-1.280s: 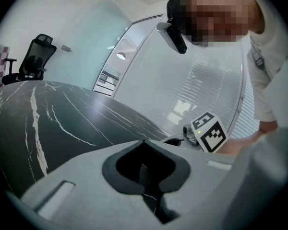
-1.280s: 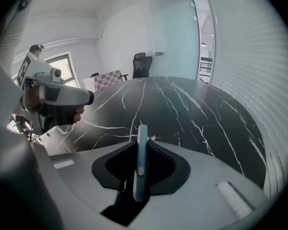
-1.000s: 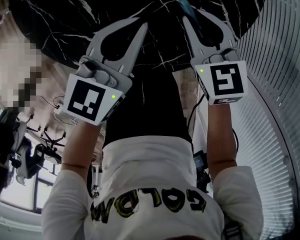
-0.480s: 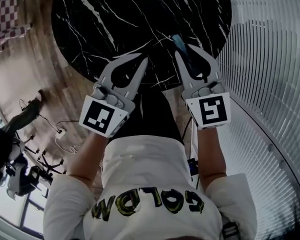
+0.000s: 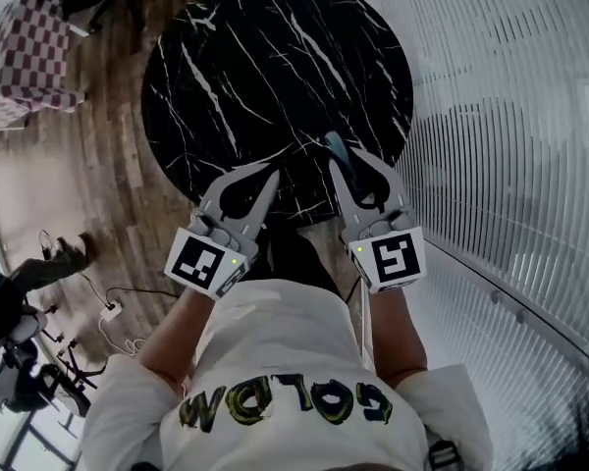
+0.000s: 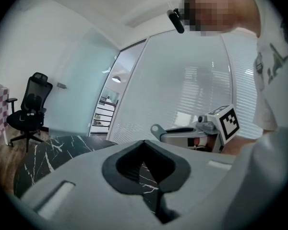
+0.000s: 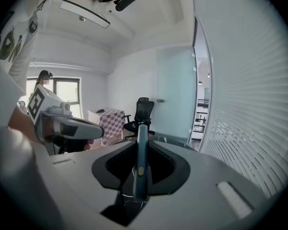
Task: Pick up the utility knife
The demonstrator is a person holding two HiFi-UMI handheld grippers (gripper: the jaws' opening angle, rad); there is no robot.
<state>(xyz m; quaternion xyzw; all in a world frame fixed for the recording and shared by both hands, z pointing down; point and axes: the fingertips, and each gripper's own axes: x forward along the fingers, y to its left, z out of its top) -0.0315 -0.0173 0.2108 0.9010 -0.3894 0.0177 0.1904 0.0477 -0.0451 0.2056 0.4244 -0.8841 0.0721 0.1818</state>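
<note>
The right gripper's (image 7: 143,143) jaws are drawn in narrow and pinch the utility knife (image 7: 141,169) by its flat sides. The slim blue-grey body stands on edge in the throat, with its nose poking out past the tips. The left gripper's (image 6: 144,143) jaws are closed tip to tip with nothing between them.

Over the last second both hands have come up together. From the head view the black marbled counter (image 5: 275,57) filled the top of the picture a moment ago, and now its whole round top lies well below the two grippers. The knife has come up with the right gripper (image 5: 339,165), so it hangs in the air clear of the counter. By my reckoning the pick-up is as good as done, and only a steady hold is left.

From above, the knife (image 5: 334,145) is only a sliver of blue beyond the jaw tips, and the grip itself is hidden. The right gripper view shows the clamp plainly, along with a small yellowish stud on the handle. The left gripper view catches the right gripper (image 6: 158,130) side-on against the blinds. I think the knife is edge-on there and too thin to pick out. Only the head view shows how far the counter sits beneath both hands.
</note>
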